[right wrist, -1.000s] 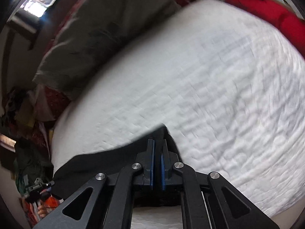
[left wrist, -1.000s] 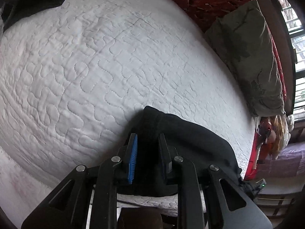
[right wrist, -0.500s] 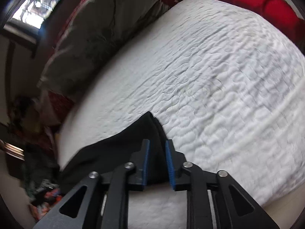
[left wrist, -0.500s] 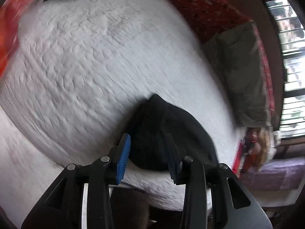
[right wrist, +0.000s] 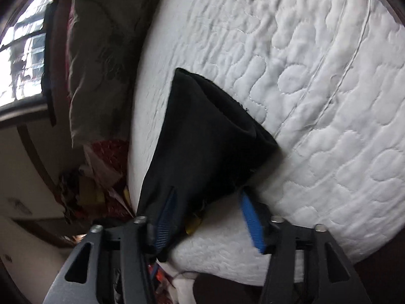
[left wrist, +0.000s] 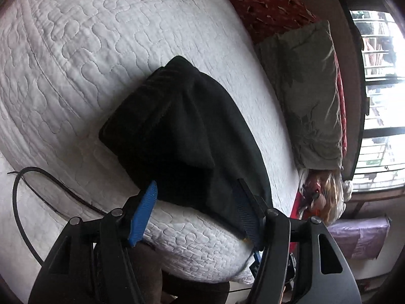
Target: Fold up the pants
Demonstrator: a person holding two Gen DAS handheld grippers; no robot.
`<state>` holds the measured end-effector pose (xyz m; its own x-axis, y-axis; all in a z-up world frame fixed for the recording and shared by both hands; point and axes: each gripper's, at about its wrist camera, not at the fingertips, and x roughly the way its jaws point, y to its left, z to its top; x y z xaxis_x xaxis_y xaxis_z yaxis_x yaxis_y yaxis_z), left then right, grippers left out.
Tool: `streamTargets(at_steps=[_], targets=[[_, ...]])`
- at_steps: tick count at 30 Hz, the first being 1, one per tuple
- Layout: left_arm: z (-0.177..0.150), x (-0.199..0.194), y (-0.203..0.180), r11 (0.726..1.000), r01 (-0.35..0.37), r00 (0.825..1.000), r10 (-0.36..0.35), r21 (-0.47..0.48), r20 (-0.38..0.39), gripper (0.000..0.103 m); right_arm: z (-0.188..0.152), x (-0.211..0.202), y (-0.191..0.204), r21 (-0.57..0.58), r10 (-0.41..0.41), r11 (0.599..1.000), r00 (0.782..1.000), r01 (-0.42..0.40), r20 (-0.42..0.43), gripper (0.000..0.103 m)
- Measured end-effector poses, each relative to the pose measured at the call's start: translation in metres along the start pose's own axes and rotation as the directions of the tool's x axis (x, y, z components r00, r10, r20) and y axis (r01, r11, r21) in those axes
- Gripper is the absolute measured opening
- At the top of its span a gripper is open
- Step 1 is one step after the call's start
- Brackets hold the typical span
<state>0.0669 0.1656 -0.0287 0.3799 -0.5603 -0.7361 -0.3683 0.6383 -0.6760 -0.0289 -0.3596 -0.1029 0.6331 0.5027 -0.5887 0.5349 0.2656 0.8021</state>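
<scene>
On the white quilted mattress (left wrist: 76, 50), near its front edge, the black pants (left wrist: 187, 136) lie folded into a compact bundle. The left gripper (left wrist: 196, 200) has just been opening; its blue pads stand spread on either side of the bundle's near edge, not pressing it. The right gripper (right wrist: 207, 212) has likewise been opening, jaws apart around the fabric's near corner. A grey-green pillow (left wrist: 308, 96) lies beyond the pants, and a black cable (left wrist: 33, 174) loops over the mattress side

Black pants (left wrist: 187, 136) partly hidden behind tongs, clutter (right wrist: 83, 192) beside bed blurred, cable (left wrist: 22, 202) cut off
</scene>
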Motion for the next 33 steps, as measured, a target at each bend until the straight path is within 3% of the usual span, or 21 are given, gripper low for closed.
streamTargets(at_steps=[3,6,10,15,22,23,25,29,30,32,33], targets=[[-0.004,0.007,-0.001,0.999,-0.004,1.000,0.004,-0.034,0.004,0.062,0.004,0.011,0.010,0.041,0.038,0.998,0.999,-0.039,0.033,0.058],[-0.008,0.004,0.010,0.993,0.060,0.998,-0.060,-0.105,0.004,0.062,0.008,0.011,0.010,0.080,0.069,0.994,0.995,-0.075,0.065,0.059],[-0.014,0.008,0.020,0.984,0.066,0.998,-0.064,-0.163,0.017,0.068,0.013,0.018,0.005,0.115,0.084,0.989,0.995,-0.089,0.053,0.060],[-0.020,0.029,0.018,0.966,0.100,0.993,-0.112,-0.239,-0.038,0.068,0.012,0.013,-0.001,0.107,0.088,0.990,0.995,-0.094,0.053,0.061],[-0.017,0.037,0.001,0.981,-0.037,0.999,0.042,-0.190,0.018,0.067,0.013,0.012,-0.002,0.106,0.094,0.990,0.995,-0.098,0.045,0.061],[-0.016,0.036,0.002,0.979,-0.069,0.997,0.076,-0.191,0.029,0.065,0.013,0.011,-0.003,0.108,0.096,0.989,0.994,-0.100,0.043,0.061],[-0.018,0.030,0.008,0.971,-0.129,0.988,0.144,-0.202,0.062,0.047,0.012,0.009,-0.007,0.108,0.100,0.989,0.994,-0.104,0.046,0.061],[-0.016,0.032,0.018,0.955,-0.158,0.984,0.174,-0.253,0.043,0.025,0.012,0.004,-0.014,0.126,0.101,0.985,0.989,-0.115,0.113,0.061],[-0.014,0.031,0.014,0.957,-0.141,0.987,0.155,-0.252,0.037,0.008,0.013,0.005,-0.014,0.124,0.096,0.986,0.988,-0.111,0.117,0.058],[-0.011,0.023,0.001,0.966,-0.103,0.993,0.113,-0.235,0.030,0.006,0.014,0.004,-0.010,0.100,0.043,0.993,0.990,-0.056,0.134,0.019],[-0.012,0.015,-0.008,0.976,-0.089,0.994,0.099,-0.200,0.042,0.006,0.016,0.004,-0.008,0.076,0.007,0.997,0.991,-0.017,0.133,0.007]])
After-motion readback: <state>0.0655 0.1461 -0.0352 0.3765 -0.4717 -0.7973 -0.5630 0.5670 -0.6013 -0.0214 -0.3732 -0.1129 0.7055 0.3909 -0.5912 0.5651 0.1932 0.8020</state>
